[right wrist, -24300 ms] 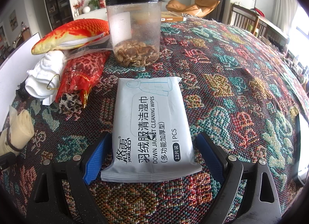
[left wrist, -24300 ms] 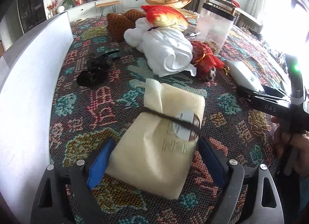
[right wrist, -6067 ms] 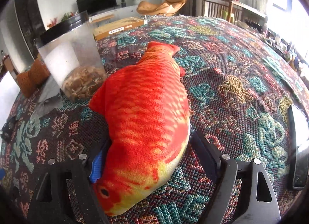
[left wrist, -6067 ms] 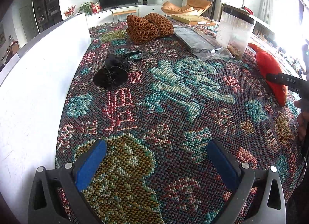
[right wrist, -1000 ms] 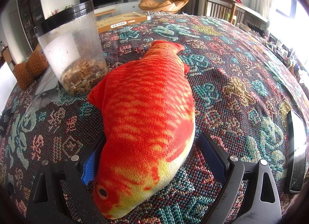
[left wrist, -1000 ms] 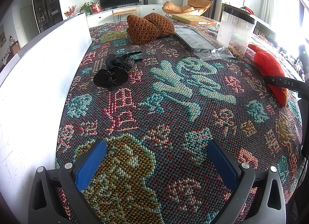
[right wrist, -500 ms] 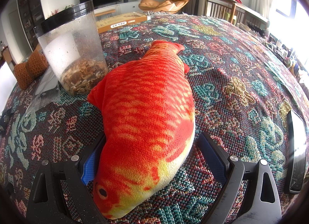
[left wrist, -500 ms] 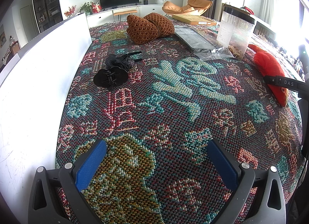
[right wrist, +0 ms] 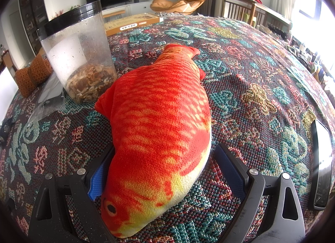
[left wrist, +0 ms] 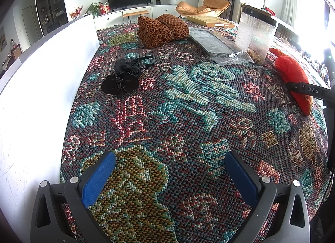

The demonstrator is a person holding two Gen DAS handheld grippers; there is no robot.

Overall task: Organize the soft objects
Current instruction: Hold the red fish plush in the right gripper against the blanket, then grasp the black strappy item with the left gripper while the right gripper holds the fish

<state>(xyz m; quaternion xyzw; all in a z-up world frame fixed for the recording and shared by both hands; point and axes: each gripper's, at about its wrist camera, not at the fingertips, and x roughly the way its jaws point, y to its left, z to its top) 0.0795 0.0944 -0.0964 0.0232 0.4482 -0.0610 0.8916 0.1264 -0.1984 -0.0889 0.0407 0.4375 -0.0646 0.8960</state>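
The plush fish (right wrist: 159,121) lies flat on the patterned cloth (right wrist: 251,88) that covers the worktop, its head toward the right gripper (right wrist: 167,178) and its tail pointing away. That gripper straddles the head end with its fingers (right wrist: 229,170) spread wide: the left pad is pressed against or just beside the fish's flank, while a clear gap shows on the other side, so nothing is clamped yet. A clear canister (right wrist: 79,54) with a black lid and some dried stuff at the bottom stands just beside the fish's dorsal fin.

The fish looks light, stuffed and squashy, with a fleecy skin that should grip well against the blue pads. I would judge the thick part behind the head a fair place to take hold, since the body is fullest there; it will compress a good deal before the hold is firm, and the tail will likely droop when lifted. The canister is close enough that a swinging tail could knock it.

The left gripper (left wrist: 169,173) hovers well apart over bare cloth, fingers wide and empty. Farther off lie a brown knitted bundle (left wrist: 163,29), a black hair clip (left wrist: 120,84) and a flat plastic-wrapped pack (left wrist: 217,46).
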